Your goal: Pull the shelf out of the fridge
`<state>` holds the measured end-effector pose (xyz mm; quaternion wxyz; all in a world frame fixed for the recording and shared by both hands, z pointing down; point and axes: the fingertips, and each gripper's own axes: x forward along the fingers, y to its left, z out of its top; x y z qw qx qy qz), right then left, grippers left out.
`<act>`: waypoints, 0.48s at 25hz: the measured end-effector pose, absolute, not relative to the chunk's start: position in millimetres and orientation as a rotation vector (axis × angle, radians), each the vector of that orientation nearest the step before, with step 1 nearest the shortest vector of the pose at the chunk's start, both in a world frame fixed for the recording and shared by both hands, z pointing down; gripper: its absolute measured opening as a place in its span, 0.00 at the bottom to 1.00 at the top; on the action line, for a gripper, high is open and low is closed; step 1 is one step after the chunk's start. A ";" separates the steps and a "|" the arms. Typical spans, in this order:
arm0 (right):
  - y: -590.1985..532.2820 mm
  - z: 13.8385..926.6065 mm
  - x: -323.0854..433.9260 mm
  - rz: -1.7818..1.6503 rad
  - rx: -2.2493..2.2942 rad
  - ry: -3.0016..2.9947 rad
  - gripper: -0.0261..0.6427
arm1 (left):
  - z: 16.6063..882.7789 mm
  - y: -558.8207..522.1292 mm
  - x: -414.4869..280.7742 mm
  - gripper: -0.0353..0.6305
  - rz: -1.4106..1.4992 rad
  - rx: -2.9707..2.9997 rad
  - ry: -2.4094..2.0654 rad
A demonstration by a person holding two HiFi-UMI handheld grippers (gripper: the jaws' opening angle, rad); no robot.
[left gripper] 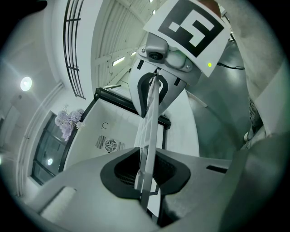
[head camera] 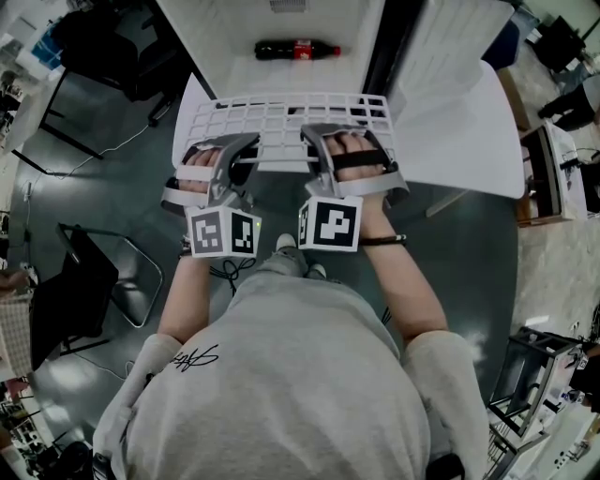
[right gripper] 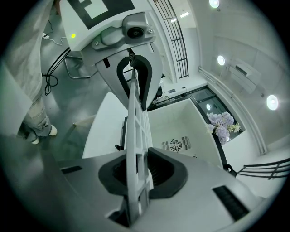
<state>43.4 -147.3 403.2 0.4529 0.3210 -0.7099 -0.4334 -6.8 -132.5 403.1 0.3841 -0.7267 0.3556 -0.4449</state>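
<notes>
The white grid shelf (head camera: pixel 281 117) is held level in front of the open fridge (head camera: pixel 272 28), its near edge towards me. My left gripper (head camera: pixel 234 150) is shut on the shelf's near left edge, and my right gripper (head camera: pixel 323 141) is shut on its near right edge. In the left gripper view the shelf (left gripper: pixel 152 118) runs edge-on between the dark pads of the left gripper (left gripper: pixel 147 174), with the right gripper (left gripper: pixel 154 86) clamped further along. The right gripper view shows the same: the shelf (right gripper: pixel 135 136) is pinched in the right gripper (right gripper: pixel 138 176).
A cola bottle (head camera: pixel 297 50) lies on the fridge floor behind the shelf. The white fridge door (head camera: pixel 459 122) stands open at the right. A black folding chair (head camera: pixel 84 281) stands at the left, and boxes and a rack (head camera: pixel 553 178) at the right. My feet (head camera: pixel 295 248) are under the grippers.
</notes>
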 end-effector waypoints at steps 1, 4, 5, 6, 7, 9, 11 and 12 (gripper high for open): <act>-146.5 403.8 43.3 -1.067 0.791 -1.755 0.11 | 403.4 -131.8 -6.8 0.12 -1.135 -1.852 0.905; -144.0 405.8 43.4 -1.054 0.786 -1.766 0.11 | 404.0 -129.7 -6.6 0.12 -1.141 -1.850 0.899; -143.3 407.1 43.4 -1.051 0.783 -1.768 0.11 | 404.8 -129.2 -6.5 0.12 -1.142 -1.850 0.899; -142.9 408.5 43.4 -1.051 0.780 -1.768 0.11 | 406.0 -128.8 -6.4 0.12 -1.142 -1.852 0.900; -142.7 409.9 43.5 -1.051 0.779 -1.767 0.11 | 407.4 -128.6 -6.3 0.12 -1.141 -1.854 0.900; -142.9 412.1 43.7 -1.051 0.777 -1.765 0.11 | 410.1 -128.6 -6.2 0.12 -1.141 -1.858 0.901; -142.9 411.8 43.4 -1.052 0.780 -1.765 0.11 | 411.6 -128.2 -6.6 0.12 -1.144 -1.861 0.900; -142.6 411.5 43.2 -1.052 0.781 -1.764 0.11 | 411.9 -127.8 -6.9 0.12 -1.145 -1.864 0.899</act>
